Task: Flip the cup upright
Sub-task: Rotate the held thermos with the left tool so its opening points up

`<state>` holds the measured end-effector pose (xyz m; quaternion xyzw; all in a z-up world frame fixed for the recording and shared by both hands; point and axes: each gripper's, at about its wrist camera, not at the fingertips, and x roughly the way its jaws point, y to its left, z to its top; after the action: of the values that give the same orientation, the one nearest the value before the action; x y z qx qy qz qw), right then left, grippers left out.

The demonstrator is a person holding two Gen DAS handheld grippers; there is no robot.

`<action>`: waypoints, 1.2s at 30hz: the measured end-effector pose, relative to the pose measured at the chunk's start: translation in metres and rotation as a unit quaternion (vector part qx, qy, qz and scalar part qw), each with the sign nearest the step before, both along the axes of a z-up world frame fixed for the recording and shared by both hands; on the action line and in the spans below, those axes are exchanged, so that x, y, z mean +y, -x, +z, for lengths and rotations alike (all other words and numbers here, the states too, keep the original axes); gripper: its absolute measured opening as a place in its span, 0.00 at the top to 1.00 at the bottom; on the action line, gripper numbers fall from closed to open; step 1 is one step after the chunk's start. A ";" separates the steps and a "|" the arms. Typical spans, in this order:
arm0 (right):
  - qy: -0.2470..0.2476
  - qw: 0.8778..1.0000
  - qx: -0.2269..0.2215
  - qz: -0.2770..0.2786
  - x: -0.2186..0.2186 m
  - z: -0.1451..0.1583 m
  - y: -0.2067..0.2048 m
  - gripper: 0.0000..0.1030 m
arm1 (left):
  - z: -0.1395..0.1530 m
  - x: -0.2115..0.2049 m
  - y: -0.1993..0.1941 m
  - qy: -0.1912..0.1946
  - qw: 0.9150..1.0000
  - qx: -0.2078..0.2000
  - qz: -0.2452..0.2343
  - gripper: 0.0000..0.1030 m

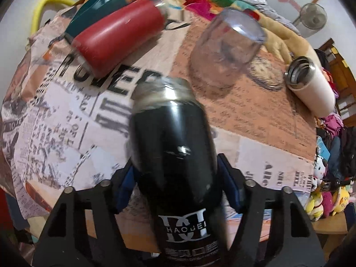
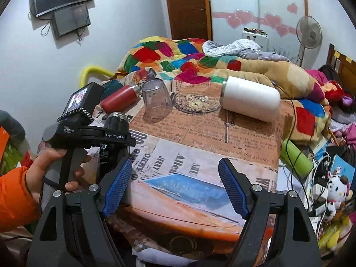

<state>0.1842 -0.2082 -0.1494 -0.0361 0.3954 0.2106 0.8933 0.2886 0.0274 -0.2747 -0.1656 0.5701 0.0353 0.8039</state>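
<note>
My left gripper point(image 1: 175, 178) is shut on a black cup point(image 1: 175, 155) with a steel rim and white lettering. The cup is held above the newspaper-print table point(image 1: 66, 122), its mouth pointing away from the camera. In the right wrist view the same black cup point(image 2: 114, 133) stands roughly upright in the left gripper point(image 2: 111, 136) at the table's left edge. My right gripper point(image 2: 175, 178) is open and empty over the near part of the table point(image 2: 200, 155).
A red cup point(image 1: 118, 37) and a teal cup point(image 1: 93, 11) lie on their sides at the far left. A clear glass cup point(image 1: 227, 49) stands mouth down. A white cup point(image 1: 311, 84) lies at the right. A colourful quilt point(image 2: 178, 53) lies behind.
</note>
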 end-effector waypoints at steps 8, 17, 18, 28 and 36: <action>-0.003 1.000 -0.011 -0.020 -0.012 0.010 0.005 0.25 | 0.066 -0.039 0.025 -0.065 0.989 -0.111 -0.075 0.38; -0.013 0.999 -0.020 -0.029 -0.015 0.017 0.002 0.25 | 0.138 -0.063 0.050 -0.125 0.960 -0.218 -0.122 0.38; -0.014 0.999 -0.021 -0.030 -0.016 0.017 0.002 0.25 | 0.141 -0.064 0.047 -0.127 0.959 -0.224 -0.122 0.38; -0.011 0.998 -0.022 -0.049 -0.026 0.019 -0.006 0.25 | 0.138 -0.081 0.005 -0.133 0.955 -0.232 -0.126 0.38; -0.015 0.998 -0.014 -0.057 -0.031 0.017 -0.006 0.25 | 0.120 -0.085 0.016 -0.131 0.957 -0.219 -0.139 0.38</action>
<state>0.1901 -0.2396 -0.1321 -0.0031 0.3806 0.1649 0.9099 0.2721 -0.0580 -0.1550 0.0181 0.3882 -0.0395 0.9206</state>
